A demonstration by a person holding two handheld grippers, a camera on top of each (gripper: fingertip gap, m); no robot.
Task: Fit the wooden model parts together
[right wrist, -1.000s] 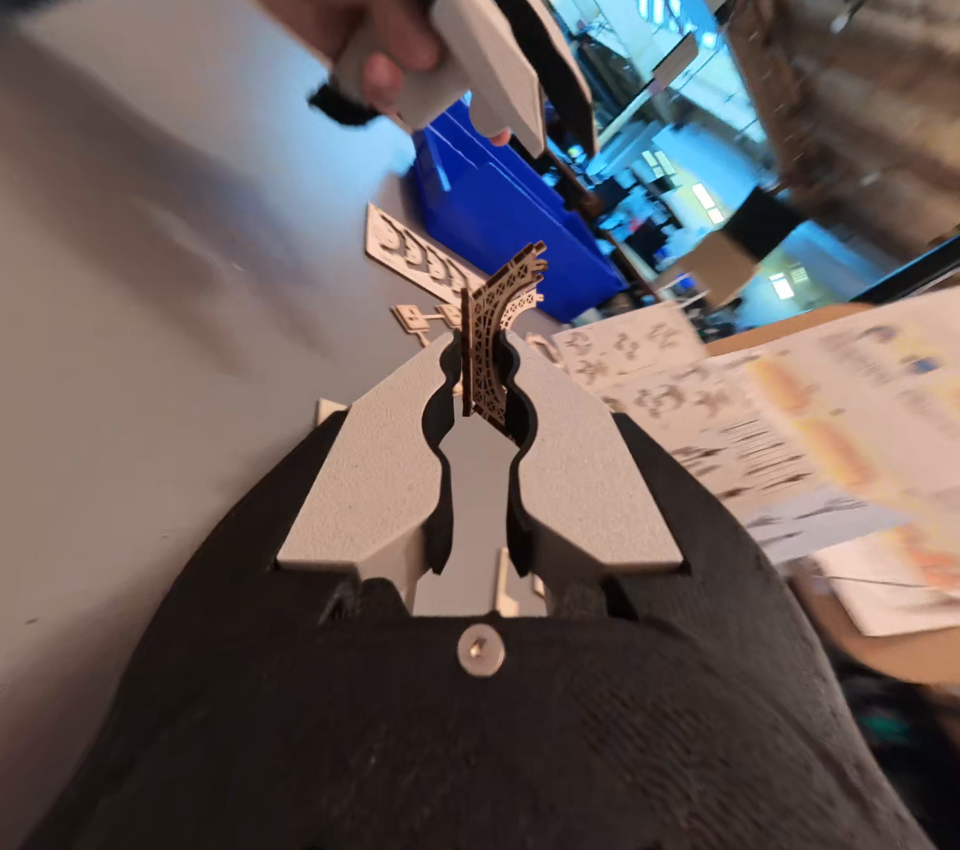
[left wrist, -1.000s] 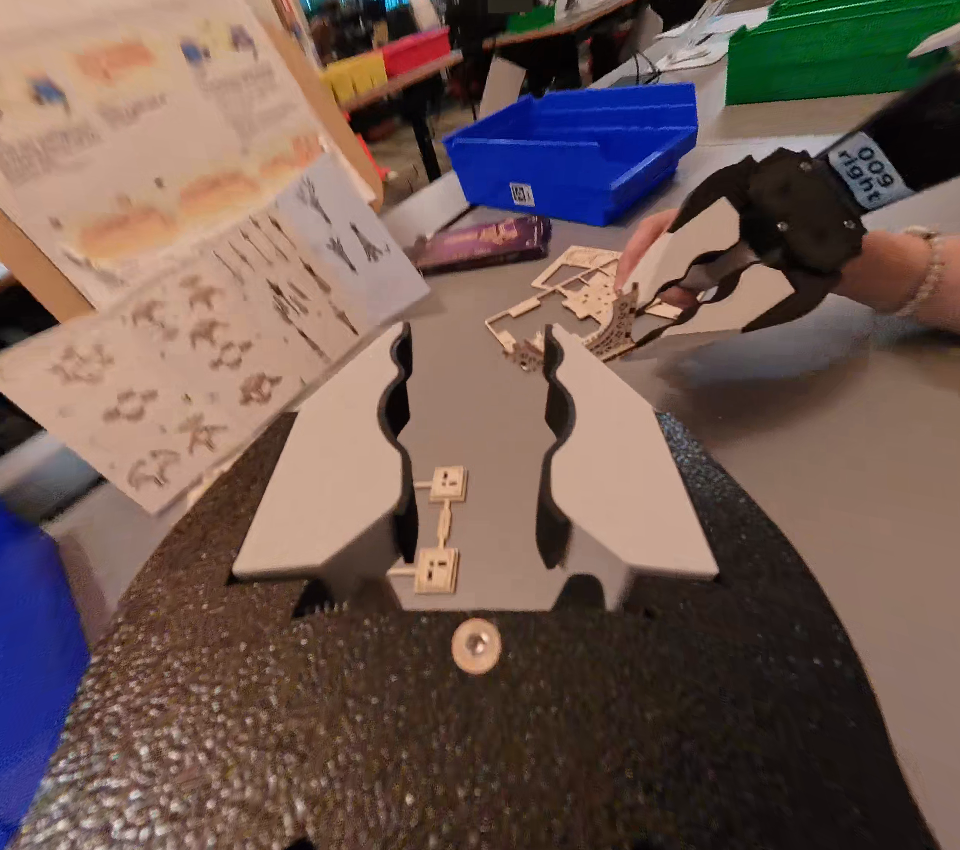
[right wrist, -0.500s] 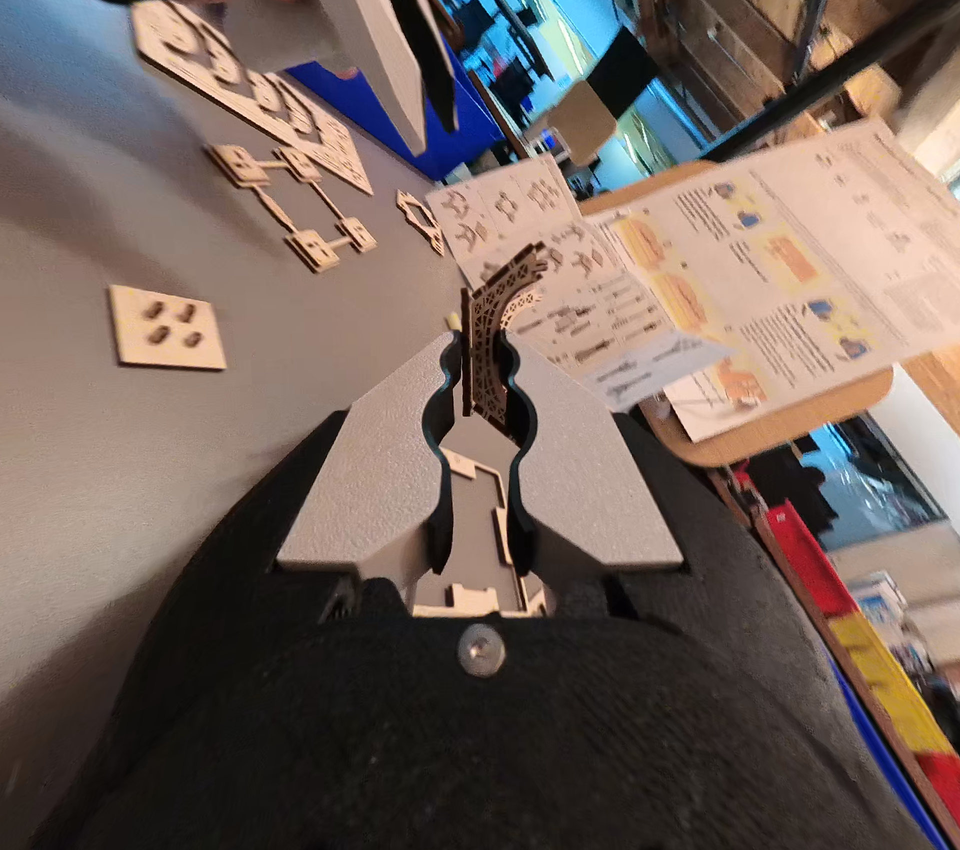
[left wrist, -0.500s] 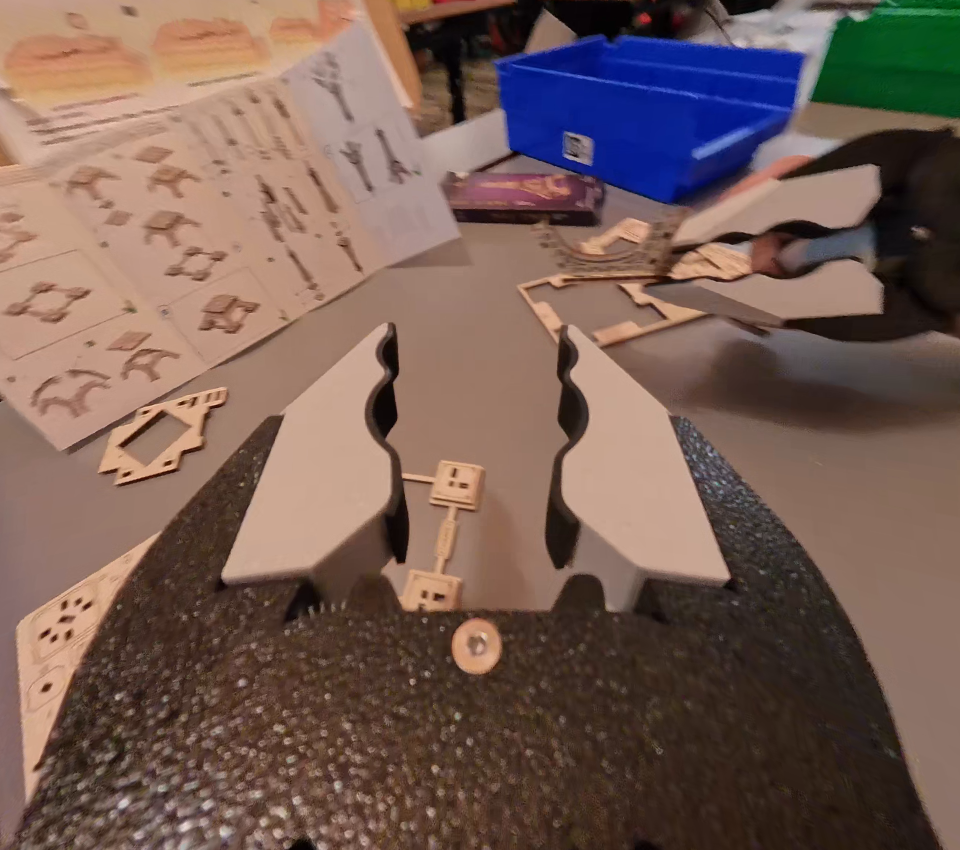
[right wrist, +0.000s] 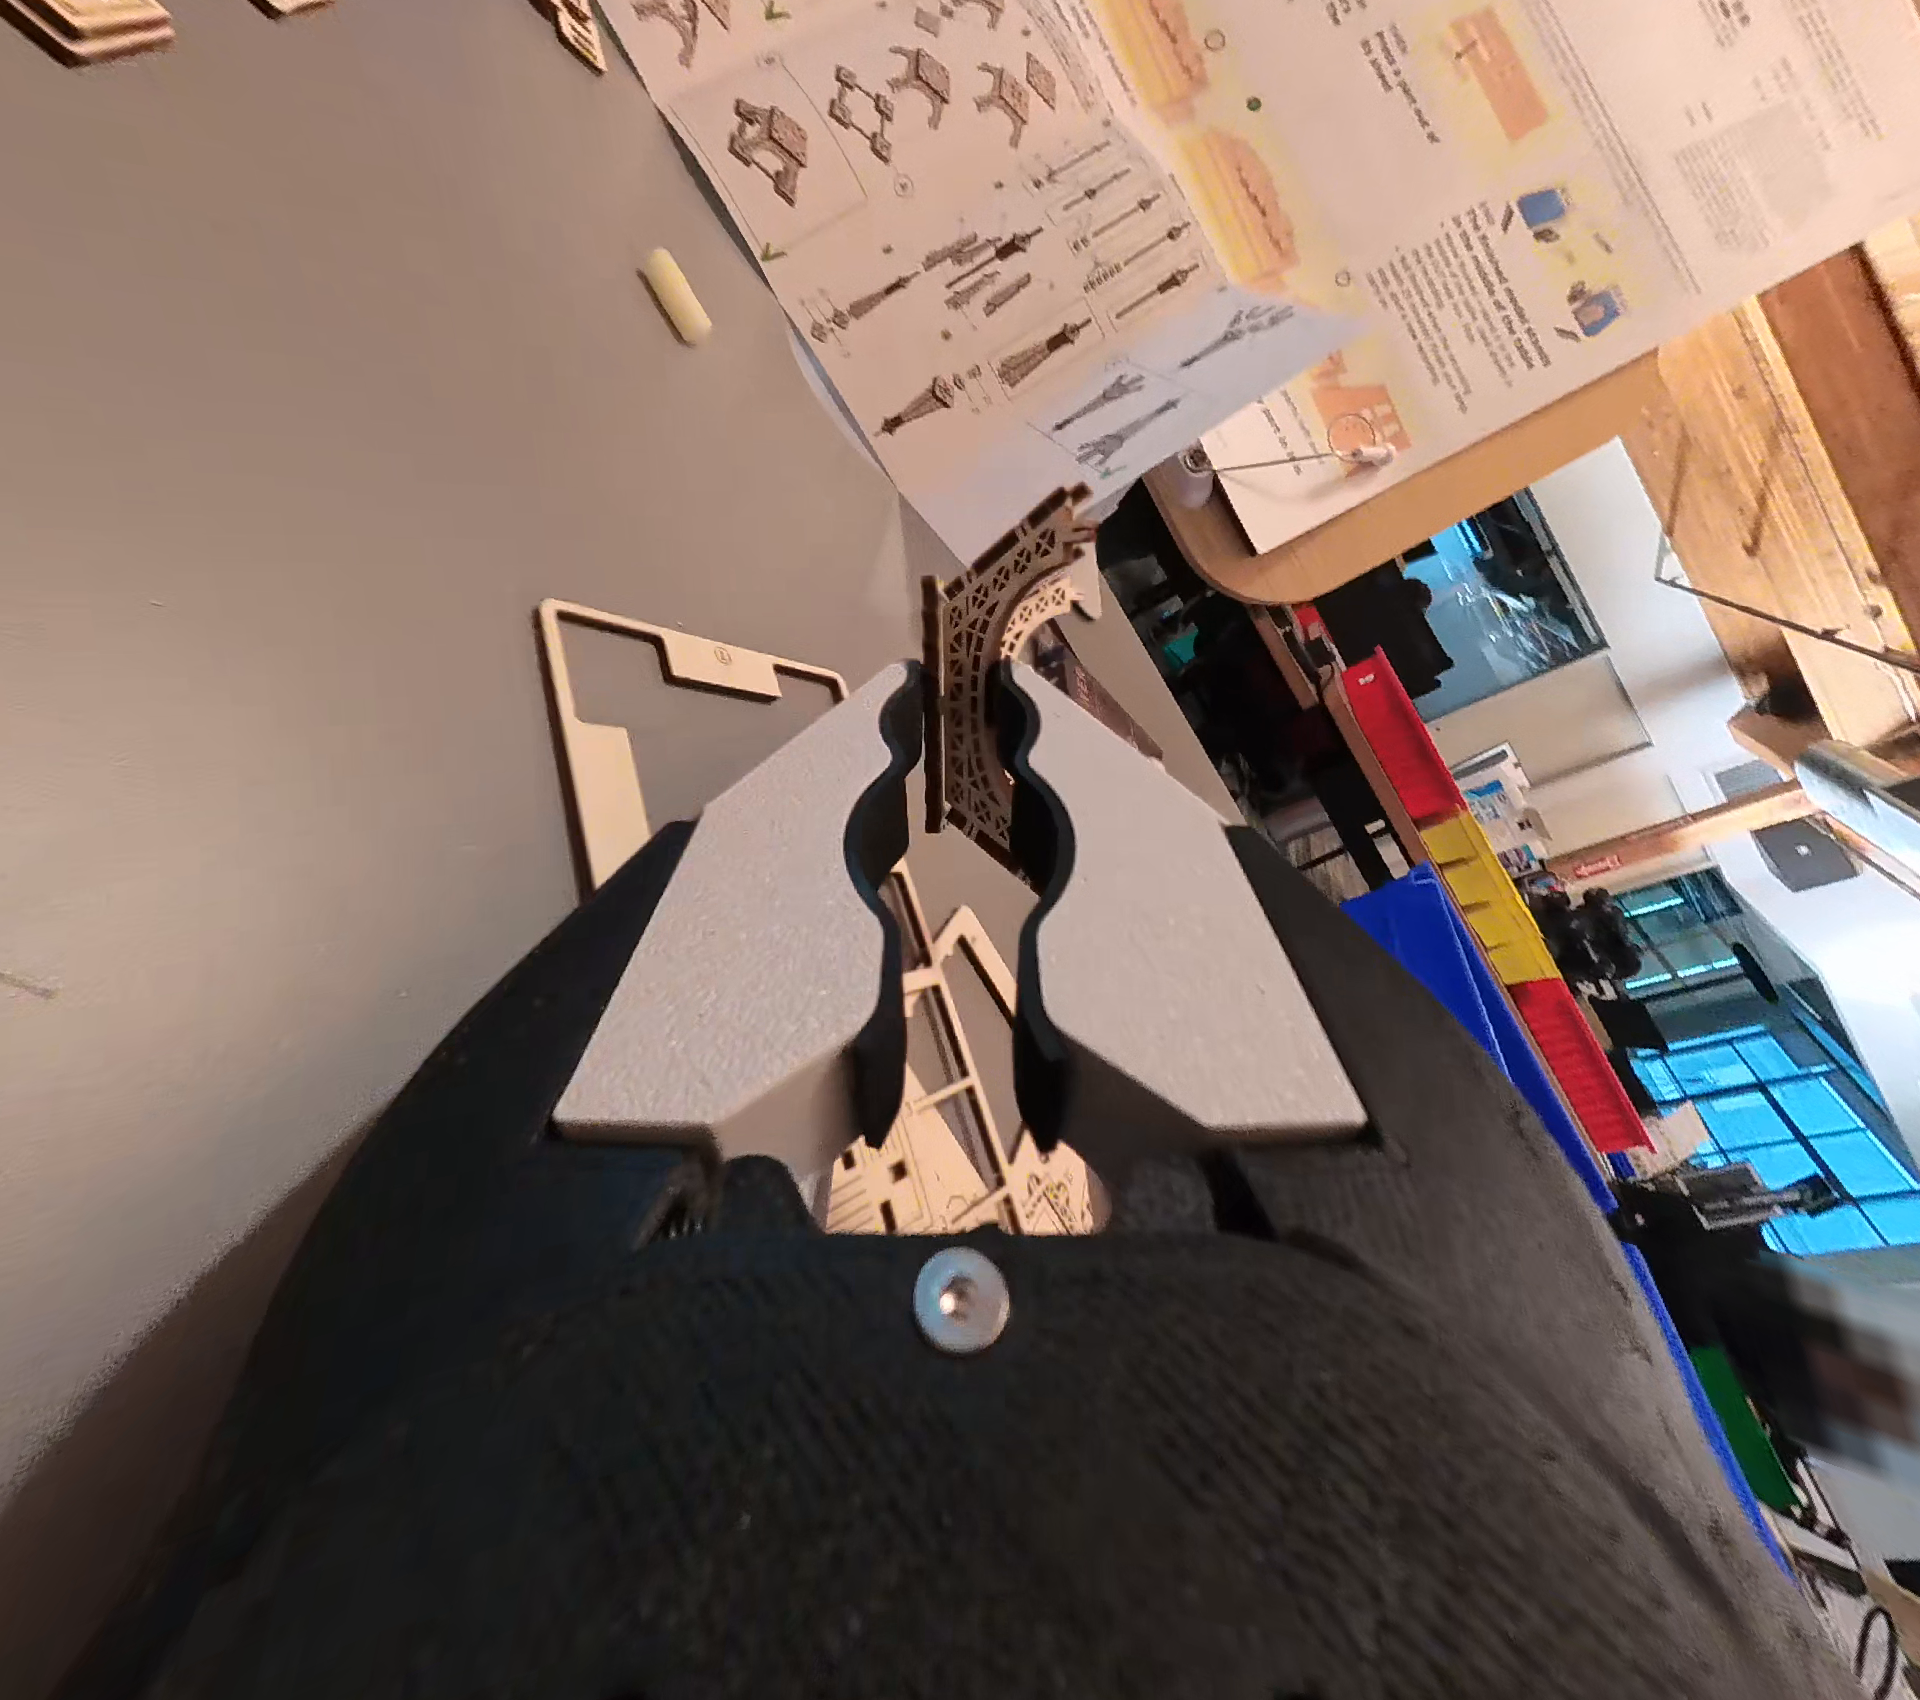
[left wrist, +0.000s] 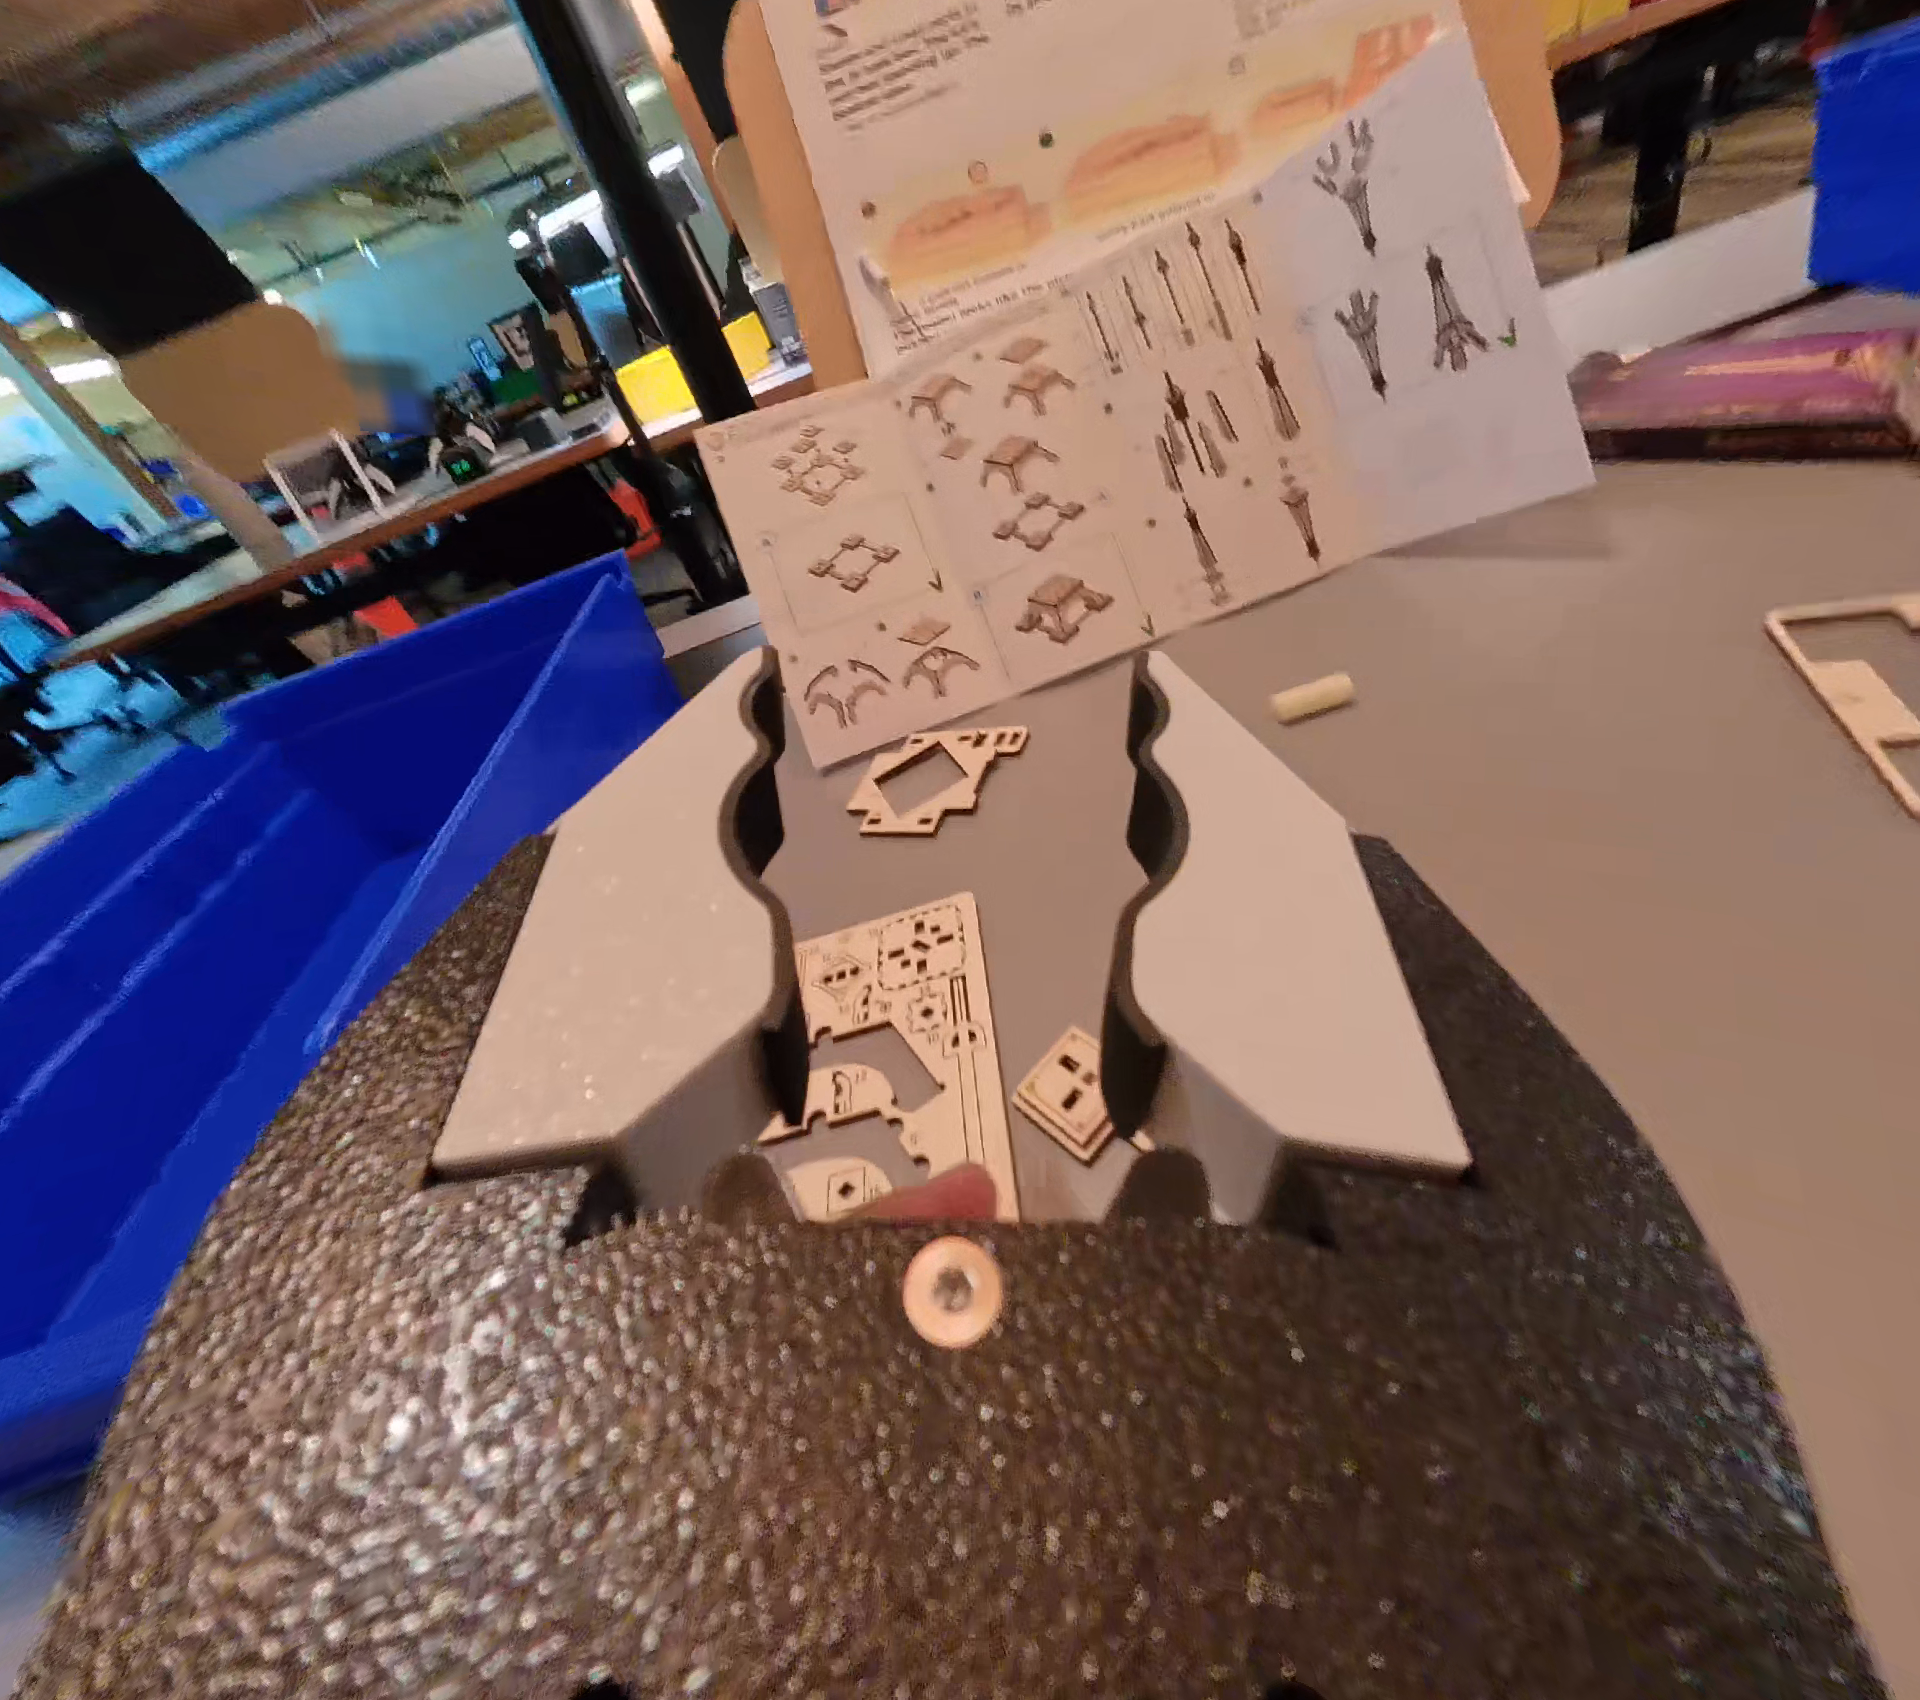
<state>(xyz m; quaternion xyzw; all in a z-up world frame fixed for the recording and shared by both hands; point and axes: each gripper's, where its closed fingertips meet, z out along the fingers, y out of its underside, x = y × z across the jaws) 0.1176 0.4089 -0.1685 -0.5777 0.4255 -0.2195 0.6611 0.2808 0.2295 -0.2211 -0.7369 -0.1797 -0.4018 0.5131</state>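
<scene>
Jaws of our right gripper [right wrist: 961, 694] pinch the curved wooden leg [right wrist: 982, 715]. Our left gripper [left wrist: 951, 715] is wide apart, holding nothing, above the square frame piece [left wrist: 930, 780]. We should grab that frame gently, then line up the slots.

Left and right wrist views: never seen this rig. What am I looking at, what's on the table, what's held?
No robot here: a person holds a two-finger gripper in each hand, and each has a camera looking forward along its grey fingers.

In the left wrist view, the left gripper is open and empty above the grey table. Below it lie a wooden parts sheet, a small square piece and a diamond-shaped frame. An instruction sheet stands behind, with a blue bin to the left.

The right wrist view is tilted. The right gripper is shut on a curved lattice piece, held off the table. An emptied parts frame lies below.
</scene>
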